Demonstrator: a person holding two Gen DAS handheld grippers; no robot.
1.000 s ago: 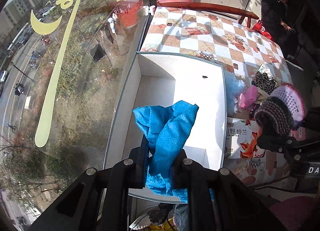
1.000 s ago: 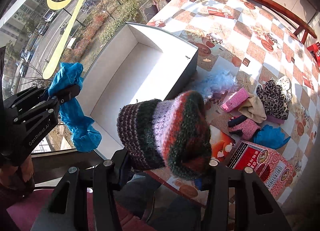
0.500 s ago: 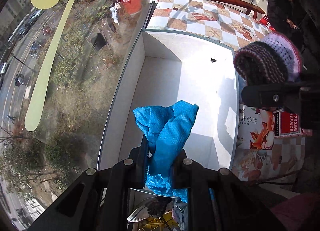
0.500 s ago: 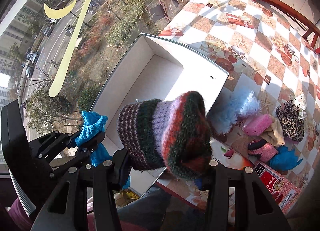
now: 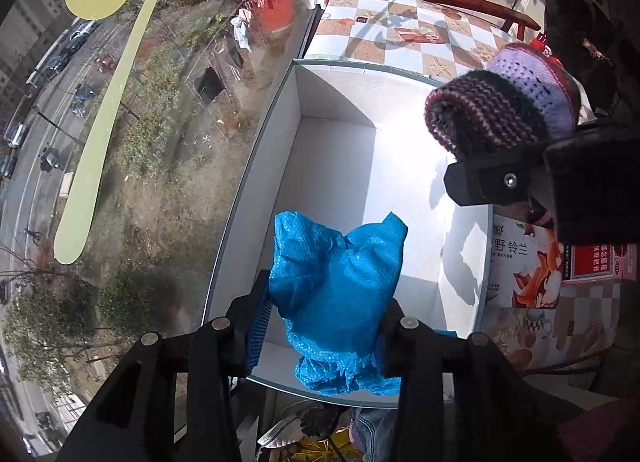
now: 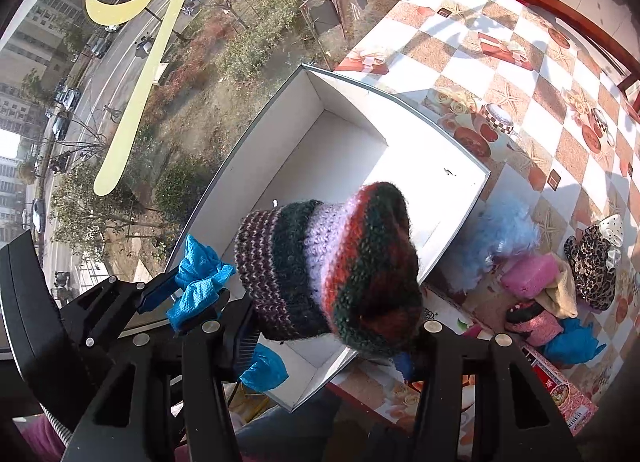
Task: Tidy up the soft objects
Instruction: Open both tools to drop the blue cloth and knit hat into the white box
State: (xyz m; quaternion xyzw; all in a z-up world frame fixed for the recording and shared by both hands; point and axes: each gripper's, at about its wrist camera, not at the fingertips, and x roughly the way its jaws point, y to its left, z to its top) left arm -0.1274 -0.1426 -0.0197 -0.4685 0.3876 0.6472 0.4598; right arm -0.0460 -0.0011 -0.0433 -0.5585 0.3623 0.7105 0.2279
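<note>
White box (image 5: 340, 165), open-topped, on checked bench (image 6: 472, 65) beside window: nothing rests on its floor. Left gripper (image 5: 324, 318): jaws just opening, blue cloth (image 5: 336, 286) loose between them above box's near end. Right gripper (image 6: 332, 326): jaws just widening, still hugging striped knit hat (image 6: 328, 266) over box. Soft-item pile (image 6: 560, 290) on bench beside box.

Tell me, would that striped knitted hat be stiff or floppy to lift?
Probably floppy: the hat bulges and sags over the right gripper. Likely light, since its loose chunky knit looks airy. Hardly slippery, being fuzzy yarn.
</note>
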